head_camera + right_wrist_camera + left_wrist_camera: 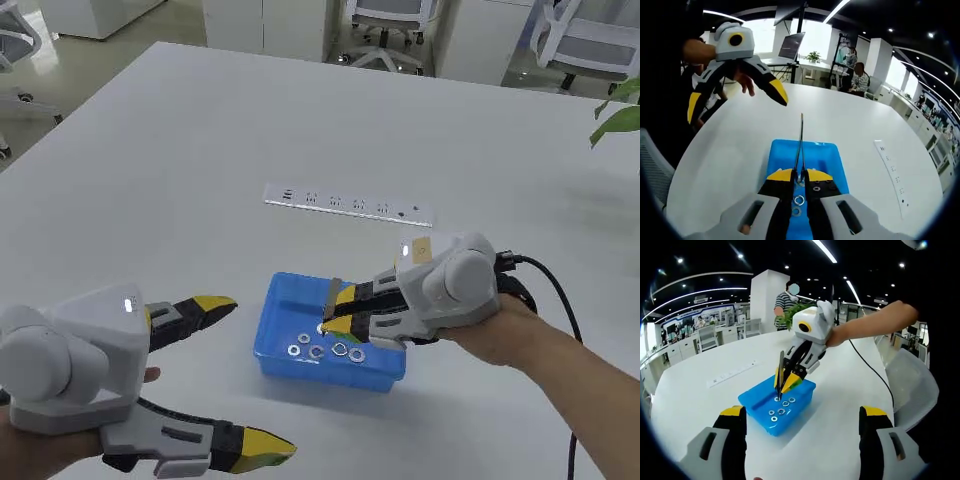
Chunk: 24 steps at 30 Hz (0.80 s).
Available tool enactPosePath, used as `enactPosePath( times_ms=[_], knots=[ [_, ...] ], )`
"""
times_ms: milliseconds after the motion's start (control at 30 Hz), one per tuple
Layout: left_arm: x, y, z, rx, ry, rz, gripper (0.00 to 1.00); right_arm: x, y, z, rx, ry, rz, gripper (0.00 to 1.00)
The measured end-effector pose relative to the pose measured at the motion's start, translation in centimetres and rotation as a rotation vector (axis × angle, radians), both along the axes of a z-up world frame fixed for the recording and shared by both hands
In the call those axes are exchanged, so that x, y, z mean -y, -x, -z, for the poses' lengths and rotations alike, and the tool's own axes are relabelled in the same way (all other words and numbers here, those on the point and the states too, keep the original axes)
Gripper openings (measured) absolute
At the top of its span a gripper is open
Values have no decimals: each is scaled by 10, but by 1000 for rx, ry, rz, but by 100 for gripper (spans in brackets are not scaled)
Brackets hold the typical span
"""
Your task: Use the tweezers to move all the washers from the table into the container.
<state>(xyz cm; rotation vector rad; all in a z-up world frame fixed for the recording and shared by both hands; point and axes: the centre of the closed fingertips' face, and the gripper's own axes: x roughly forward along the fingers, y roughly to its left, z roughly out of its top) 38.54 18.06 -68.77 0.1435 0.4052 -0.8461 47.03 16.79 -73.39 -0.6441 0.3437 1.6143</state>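
Note:
A blue container (285, 300) stands on the white table and holds several washers (325, 348). My right gripper (345, 312) hangs over it, shut on thin metal tweezers (333, 297) whose tips point down among the washers. In the right gripper view the tweezers (801, 140) run forward from my shut right gripper (800, 176) over the container (787, 152), with washers (799, 200) below. My left gripper (245, 375) stays open and empty to the container's left. From the left gripper view, my left gripper (802, 415) faces the container (755, 401), washers (781, 411), tweezers (780, 370) and right gripper (790, 381).
A white power strip (345, 203) lies on the table behind the container. A black cable (560, 290) trails from the right gripper. Office chairs (395, 25) stand past the far table edge, and green leaves (620, 110) reach in at the right.

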Motion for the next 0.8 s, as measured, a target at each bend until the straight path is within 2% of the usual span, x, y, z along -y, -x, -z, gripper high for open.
enactPosePath(
  times_ms=[267, 433, 800],
  knots=[
    [4, -7, -2, -2, 4, 8, 98, 1, -6, 14, -14, 11, 13, 9],
    [6, -11, -4, 0, 6, 11, 95, 1, -7, 17, -21, 10, 17, 9],
    [4, -27, -7, 9, 0, 2, 78, -1, -5, 25, -24, 22, 6, 9]
  ],
)
